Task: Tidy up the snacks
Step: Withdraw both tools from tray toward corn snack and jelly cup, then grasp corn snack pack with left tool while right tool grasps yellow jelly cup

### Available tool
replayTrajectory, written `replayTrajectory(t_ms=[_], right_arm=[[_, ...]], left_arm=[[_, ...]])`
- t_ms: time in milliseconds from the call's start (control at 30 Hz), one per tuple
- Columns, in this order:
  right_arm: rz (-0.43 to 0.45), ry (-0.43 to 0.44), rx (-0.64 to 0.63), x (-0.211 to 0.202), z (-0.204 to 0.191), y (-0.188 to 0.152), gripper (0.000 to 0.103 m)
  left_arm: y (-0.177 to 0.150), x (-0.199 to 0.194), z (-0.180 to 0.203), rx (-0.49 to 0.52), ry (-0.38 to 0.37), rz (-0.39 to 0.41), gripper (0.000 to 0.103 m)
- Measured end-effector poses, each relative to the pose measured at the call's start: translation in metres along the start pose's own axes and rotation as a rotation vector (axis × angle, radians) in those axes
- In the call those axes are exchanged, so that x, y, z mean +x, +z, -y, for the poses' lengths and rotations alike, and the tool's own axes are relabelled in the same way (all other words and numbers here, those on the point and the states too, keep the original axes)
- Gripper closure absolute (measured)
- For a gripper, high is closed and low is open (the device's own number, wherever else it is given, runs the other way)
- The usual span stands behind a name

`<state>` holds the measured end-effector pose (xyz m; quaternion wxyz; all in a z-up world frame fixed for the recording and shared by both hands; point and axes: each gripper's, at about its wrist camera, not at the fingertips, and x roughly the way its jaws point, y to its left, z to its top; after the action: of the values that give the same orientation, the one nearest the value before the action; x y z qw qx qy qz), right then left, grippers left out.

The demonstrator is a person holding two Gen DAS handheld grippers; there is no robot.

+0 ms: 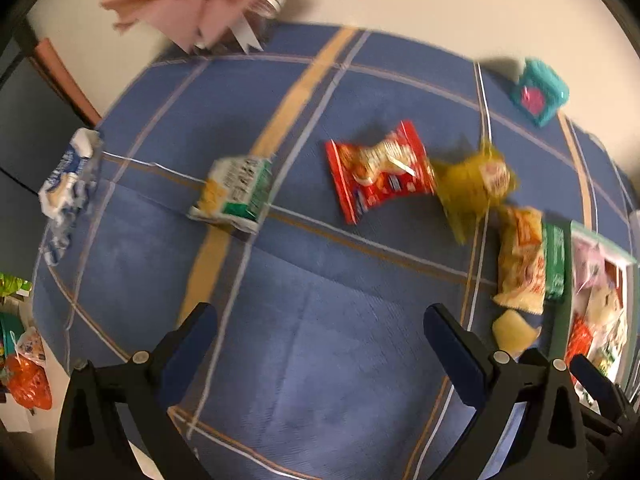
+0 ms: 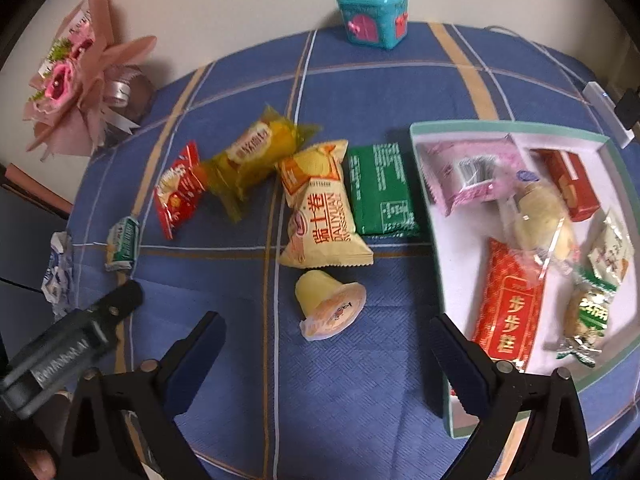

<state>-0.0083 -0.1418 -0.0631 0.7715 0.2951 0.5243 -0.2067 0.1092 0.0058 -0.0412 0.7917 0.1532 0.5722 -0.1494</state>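
- The left gripper [image 1: 320, 332] is hovering wide apart and empty over the blue plaid tablecloth [image 1: 320, 380].
- The right gripper [image 2: 326, 344] is gaping wide, empty, just short of a jelly cup [image 2: 330, 306].
- Loose snacks are lying beside the white tray [image 2: 436, 216], which is holding several packets.

Both grippers have the same build. The left gripper [image 1: 320, 332] has two black plastic arms that widen toward the base, like a frame with triangular openings. Each finger carries a flat dark blue pad [image 1: 454, 354] on its inner side. Behind each pad sits one round silver screw [image 1: 501, 357], and a second screw [image 1: 559, 365] is further out on the arm. The right gripper [image 2: 326, 346] shows identical black arms, blue pads [image 2: 460, 364] and silver screws [image 2: 502, 366]. Left of its fingers, the other gripper's grey body bears raised lettering, too blurred to read.
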Motion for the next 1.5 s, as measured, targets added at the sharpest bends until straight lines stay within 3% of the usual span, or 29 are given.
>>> replayTrajectory(t_ms=[200,433,633,800,1000,1200,1233,1367,1500], right_arm=[[-0.019,-0.012,-0.008,0.02,-0.004,0.001,0.015],[-0.049,-0.031,-0.002,0.038,-0.011,0.001,0.024],[-0.078,-0.067,0.009,0.051,-0.016,0.004,0.038],[-0.078,-0.08,0.022,0.057,-0.02,0.01,0.048],[-0.078,-0.095,0.01,0.063,-0.027,0.021,0.05],[-0.078,-0.095,0.002,0.062,-0.031,0.017,0.053],[-0.077,-0.093,0.003,0.06,-0.029,0.014,0.053],[-0.077,-0.08,0.003,0.057,-0.028,0.009,0.055],[-0.079,-0.054,0.013,0.053,-0.024,0.005,0.055]], left_arm=[[0.0,0.018,0.0,-0.007,0.0,-0.052,0.0],[0.016,0.025,-0.012,0.04,0.003,-0.026,0.0],[0.045,0.046,-0.057,0.051,0.101,-0.018,0.001],[0.067,0.066,-0.078,0.045,0.115,-0.024,0.001],[0.08,0.083,-0.084,0.061,0.093,-0.02,0.002],[0.083,0.093,-0.082,0.057,0.059,-0.027,0.033],[0.083,0.092,-0.083,0.046,0.039,-0.022,0.042],[0.076,0.086,-0.083,0.015,0.045,-0.036,0.047],[0.067,0.075,-0.08,-0.077,-0.005,-0.051,0.05]])
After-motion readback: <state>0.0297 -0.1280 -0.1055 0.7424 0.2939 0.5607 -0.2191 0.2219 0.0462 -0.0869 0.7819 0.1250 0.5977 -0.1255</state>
